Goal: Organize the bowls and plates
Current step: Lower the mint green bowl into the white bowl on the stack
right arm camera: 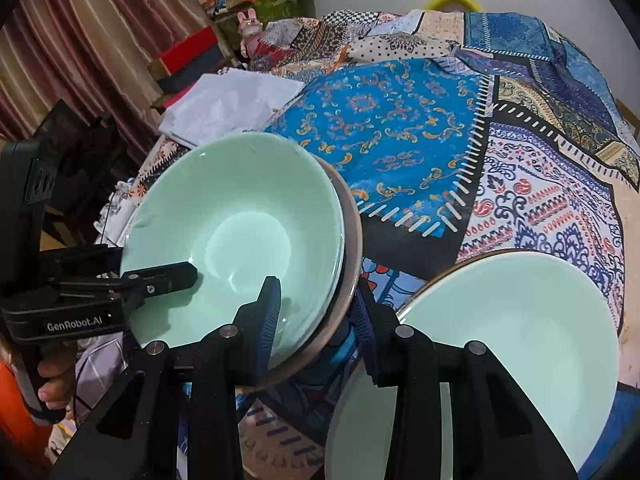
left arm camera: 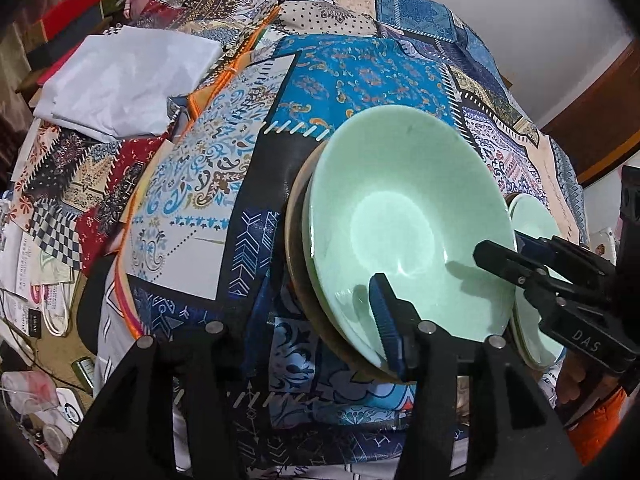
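Note:
A pale green bowl tops a stack that rests on a brown-rimmed plate on the patchwork cloth. My left gripper straddles the stack's left rim, open, with one finger inside the bowl and the other outside. At the near right rim my right gripper stands open the same way, its blue pads clear of the rim. Just to the right sits a second pale green bowl, with a thin dark rim showing under it.
The patchwork tablecloth covers the whole table. A folded white cloth lies at the far left. Papers and clutter sit below the left edge. A pink bunny figure and boxes stand beyond the table.

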A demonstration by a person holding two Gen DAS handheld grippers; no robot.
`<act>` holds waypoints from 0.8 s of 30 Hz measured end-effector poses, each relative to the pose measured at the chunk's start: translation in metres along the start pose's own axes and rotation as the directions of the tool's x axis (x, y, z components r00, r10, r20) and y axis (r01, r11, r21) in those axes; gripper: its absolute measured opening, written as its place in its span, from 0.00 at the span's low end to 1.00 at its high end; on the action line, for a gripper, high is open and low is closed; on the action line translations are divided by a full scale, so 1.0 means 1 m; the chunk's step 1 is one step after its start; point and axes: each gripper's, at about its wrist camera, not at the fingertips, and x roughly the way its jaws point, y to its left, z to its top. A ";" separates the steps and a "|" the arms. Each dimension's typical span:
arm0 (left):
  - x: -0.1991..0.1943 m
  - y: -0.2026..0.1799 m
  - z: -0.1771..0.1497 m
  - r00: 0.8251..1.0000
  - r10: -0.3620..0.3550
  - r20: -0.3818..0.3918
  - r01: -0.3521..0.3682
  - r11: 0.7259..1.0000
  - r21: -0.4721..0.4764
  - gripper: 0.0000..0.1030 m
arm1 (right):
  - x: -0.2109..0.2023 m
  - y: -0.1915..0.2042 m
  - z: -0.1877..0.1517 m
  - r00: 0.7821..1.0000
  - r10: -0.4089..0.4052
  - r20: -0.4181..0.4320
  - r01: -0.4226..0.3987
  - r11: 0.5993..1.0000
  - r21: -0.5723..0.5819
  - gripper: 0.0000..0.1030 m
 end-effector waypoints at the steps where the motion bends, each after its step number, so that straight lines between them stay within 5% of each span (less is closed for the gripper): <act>1: 0.002 0.000 0.000 1.000 0.000 -0.004 0.000 1.000 -0.001 0.50 | 0.000 0.000 0.000 1.000 0.000 0.000 0.000 1.000 0.000 0.33; 8: 0.007 -0.010 0.001 1.000 -0.007 0.017 0.007 1.000 0.029 0.37 | 0.005 -0.001 0.002 1.000 -0.013 0.009 0.013 1.000 0.008 0.32; 24: -0.005 -0.021 0.006 0.999 0.039 0.037 -0.040 0.999 0.029 0.37 | -0.014 -0.005 0.002 0.998 -0.001 0.070 -0.003 0.998 0.064 0.30</act>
